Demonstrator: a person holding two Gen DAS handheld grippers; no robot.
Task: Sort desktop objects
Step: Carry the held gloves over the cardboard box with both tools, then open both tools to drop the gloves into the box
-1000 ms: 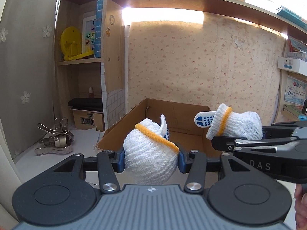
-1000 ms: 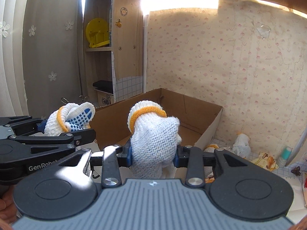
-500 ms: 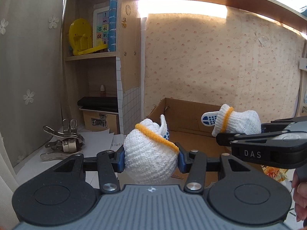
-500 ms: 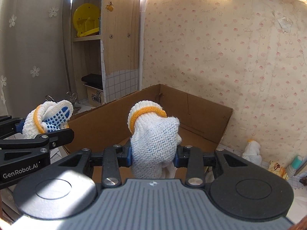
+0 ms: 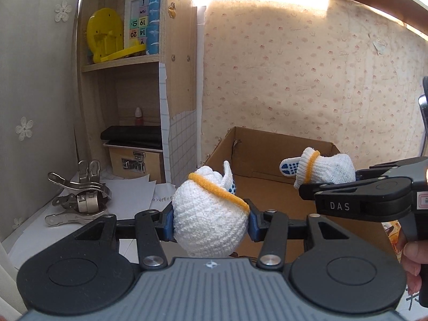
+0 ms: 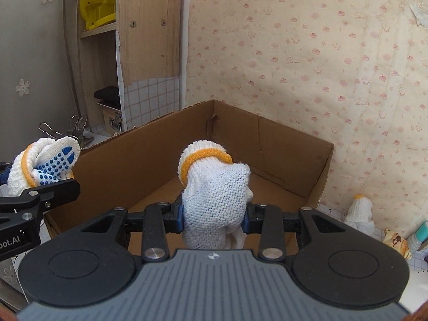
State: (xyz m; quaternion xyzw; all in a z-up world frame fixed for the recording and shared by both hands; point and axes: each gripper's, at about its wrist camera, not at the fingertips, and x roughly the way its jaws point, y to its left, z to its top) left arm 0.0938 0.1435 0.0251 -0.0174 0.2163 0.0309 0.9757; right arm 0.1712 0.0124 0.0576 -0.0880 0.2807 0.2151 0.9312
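Observation:
My left gripper (image 5: 210, 220) is shut on a balled white knitted glove (image 5: 206, 219) with a yellow cuff and blue grip dots, held just left of the open cardboard box (image 5: 270, 147). My right gripper (image 6: 214, 218) is shut on a second white glove (image 6: 214, 192) with a yellow cuff, held over the box (image 6: 291, 157) interior. In the left wrist view the right gripper (image 5: 310, 187) comes in from the right, its glove (image 5: 323, 169) over the box. In the right wrist view the left gripper's glove (image 6: 42, 164) sits outside the box's left wall.
Metal clips (image 5: 80, 200) and white paper (image 5: 128, 195) lie on the desk at left, before a shelf unit with a small wooden case (image 5: 133, 157) and a yellow toy (image 5: 107, 37). A third glove (image 6: 361, 211), a wrapper (image 6: 396, 242) and a small bottle (image 6: 420, 234) lie right of the box.
Both grippers have swung left and moved closer to the box, each still holding its glove. The right gripper's glove now sits further over the box interior.

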